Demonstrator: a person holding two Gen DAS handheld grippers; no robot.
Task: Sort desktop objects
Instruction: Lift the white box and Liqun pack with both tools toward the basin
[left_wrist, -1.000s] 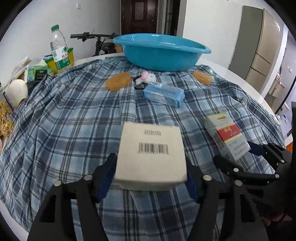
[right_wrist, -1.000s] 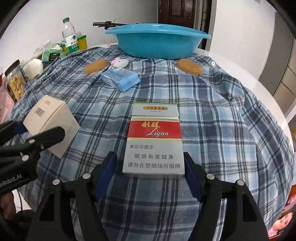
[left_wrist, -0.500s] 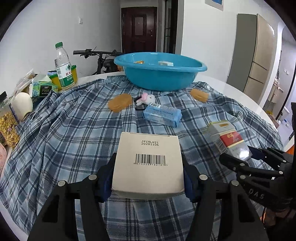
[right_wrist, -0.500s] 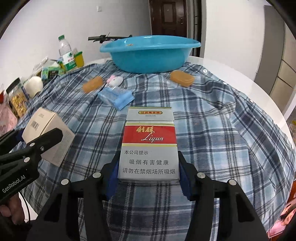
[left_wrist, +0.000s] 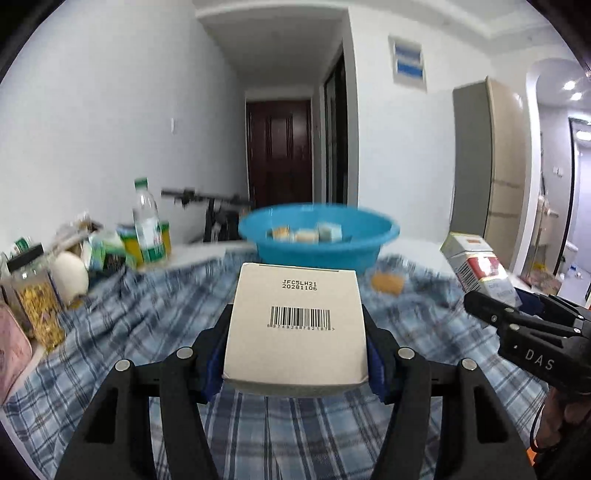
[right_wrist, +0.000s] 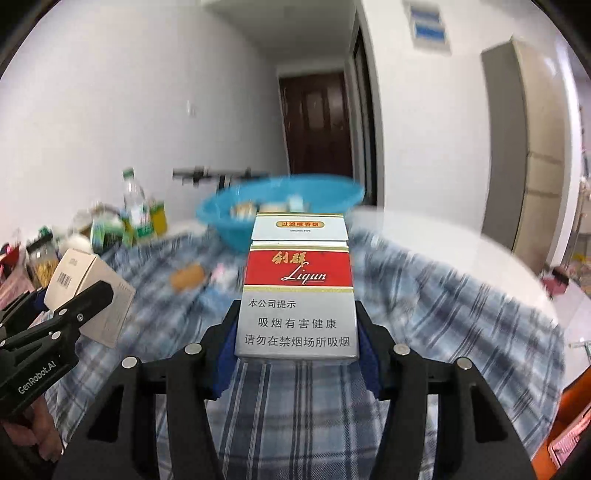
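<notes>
My left gripper is shut on a beige barcoded box and holds it above the plaid cloth; the box also shows in the right wrist view. My right gripper is shut on a red and silver cigarette pack, held in the air; the pack also shows in the left wrist view. A blue basin with several small boxes inside stands at the far side of the table, ahead of both grippers.
An orange soap bar lies on the plaid cloth before the basin. A water bottle, jars and packets crowd the table's left edge. A bicycle and a dark door stand behind.
Both grippers have lifted their boxes off the cloth and tilted upward, so the basin's inside and the room now show. The scene is motion-blurred.
</notes>
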